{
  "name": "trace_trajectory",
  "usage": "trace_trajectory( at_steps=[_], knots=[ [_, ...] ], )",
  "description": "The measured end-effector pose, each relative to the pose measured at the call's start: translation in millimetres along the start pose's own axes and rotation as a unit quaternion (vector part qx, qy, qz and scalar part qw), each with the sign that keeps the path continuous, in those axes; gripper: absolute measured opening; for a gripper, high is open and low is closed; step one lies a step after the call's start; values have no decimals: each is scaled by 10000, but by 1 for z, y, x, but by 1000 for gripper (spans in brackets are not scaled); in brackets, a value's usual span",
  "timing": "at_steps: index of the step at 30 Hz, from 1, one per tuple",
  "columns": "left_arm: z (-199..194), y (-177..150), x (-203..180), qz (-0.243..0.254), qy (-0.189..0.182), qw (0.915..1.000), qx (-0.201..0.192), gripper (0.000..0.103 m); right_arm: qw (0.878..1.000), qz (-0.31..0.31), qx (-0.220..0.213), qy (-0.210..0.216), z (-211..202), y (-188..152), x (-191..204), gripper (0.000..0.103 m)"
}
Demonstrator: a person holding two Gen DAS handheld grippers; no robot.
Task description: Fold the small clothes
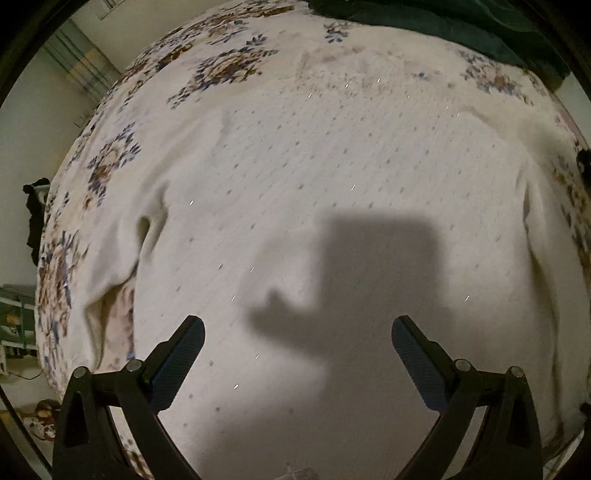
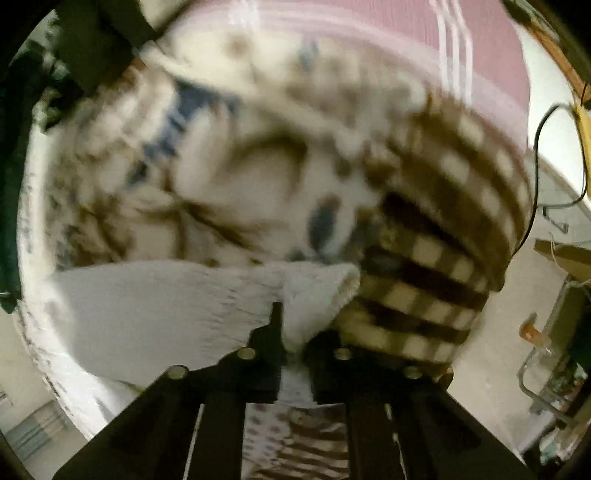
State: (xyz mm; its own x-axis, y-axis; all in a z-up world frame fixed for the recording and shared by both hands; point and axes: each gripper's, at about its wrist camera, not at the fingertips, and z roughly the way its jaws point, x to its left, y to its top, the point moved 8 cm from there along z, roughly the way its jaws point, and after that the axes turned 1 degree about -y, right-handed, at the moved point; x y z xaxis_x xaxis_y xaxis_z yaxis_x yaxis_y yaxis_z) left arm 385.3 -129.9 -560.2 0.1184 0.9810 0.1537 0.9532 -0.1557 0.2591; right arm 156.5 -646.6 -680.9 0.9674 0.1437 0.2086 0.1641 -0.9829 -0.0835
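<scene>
A cream knit garment [image 1: 314, 184] with small grey dots lies spread flat on a floral bedsheet [image 1: 221, 66] in the left wrist view. One sleeve [image 1: 122, 258] is rumpled at its left side. My left gripper [image 1: 297, 332] hovers over the garment's lower middle, open wide, with nothing between its fingers and its shadow on the cloth. The right wrist view is blurred. There my right gripper [image 2: 293, 332] is shut on a bunched corner of the white garment [image 2: 166, 314], which stretches off to the left.
The bedsheet [image 2: 258, 166] has a brown checkered border [image 2: 424, 258] at the bed's edge. A pink striped cloth [image 2: 369, 22] lies beyond it. A dark green cloth [image 1: 443, 22] lies at the far side. Floor, a cable [image 2: 535, 147] and furniture stand off the bed.
</scene>
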Motion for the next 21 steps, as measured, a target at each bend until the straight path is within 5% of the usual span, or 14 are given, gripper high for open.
trace_trajectory(
  at_steps=[11, 16, 21],
  knots=[
    [-28, 50, -47, -143, -698, 9964, -450, 103, 9812, -762, -1775, 17, -110, 104, 52, 8],
    [-21, 62, -54, -278, -791, 9953, -485, 103, 9808, -806, -1775, 44, -109, 123, 86, 8],
    [-12, 60, -24, -372, -516, 9966, -532, 103, 9839, -1139, -1223, 632, -98, 71, 181, 8]
  ],
)
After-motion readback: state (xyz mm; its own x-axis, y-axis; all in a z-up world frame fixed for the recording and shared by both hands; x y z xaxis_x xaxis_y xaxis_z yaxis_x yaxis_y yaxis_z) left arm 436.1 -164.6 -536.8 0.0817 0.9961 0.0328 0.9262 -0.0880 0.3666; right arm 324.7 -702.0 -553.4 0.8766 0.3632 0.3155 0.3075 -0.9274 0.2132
